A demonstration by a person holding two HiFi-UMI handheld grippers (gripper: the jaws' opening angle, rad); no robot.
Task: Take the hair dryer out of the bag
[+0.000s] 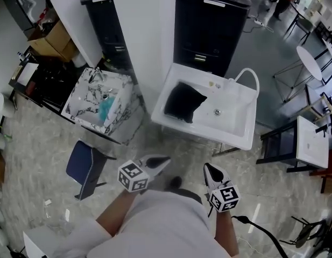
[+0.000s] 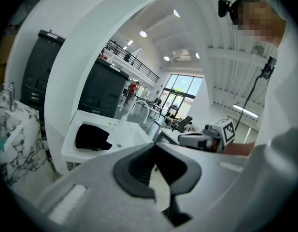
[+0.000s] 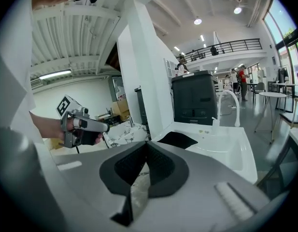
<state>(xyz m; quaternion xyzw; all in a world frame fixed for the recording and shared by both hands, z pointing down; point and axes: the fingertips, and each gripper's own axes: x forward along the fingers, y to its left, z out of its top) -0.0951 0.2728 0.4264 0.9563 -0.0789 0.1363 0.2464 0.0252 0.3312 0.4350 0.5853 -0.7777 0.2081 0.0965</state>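
A black bag (image 1: 183, 102) lies in the left part of a white sink basin (image 1: 238, 128); no hair dryer shows outside it. Both grippers are held low in front of the person, short of the sink and apart from the bag. My left gripper (image 1: 164, 160) is shut with nothing in it, and so is my right gripper (image 1: 206, 167). From the left gripper view its closed tips (image 2: 153, 146) point toward the bag (image 2: 92, 137), with the right gripper (image 2: 206, 137) alongside. The right gripper view shows its closed tips (image 3: 147, 146), the bag (image 3: 177, 139) and the left gripper (image 3: 86, 127).
A marble-patterned sink (image 1: 98, 104) stands to the left, past a white column (image 1: 144, 36). A blue chair (image 1: 82, 165) sits on the floor at the left. Black cabinets (image 1: 209, 26) stand behind the sink, a curved white faucet (image 1: 252, 77) is at its back right, and a small table (image 1: 311, 141) is at the right.
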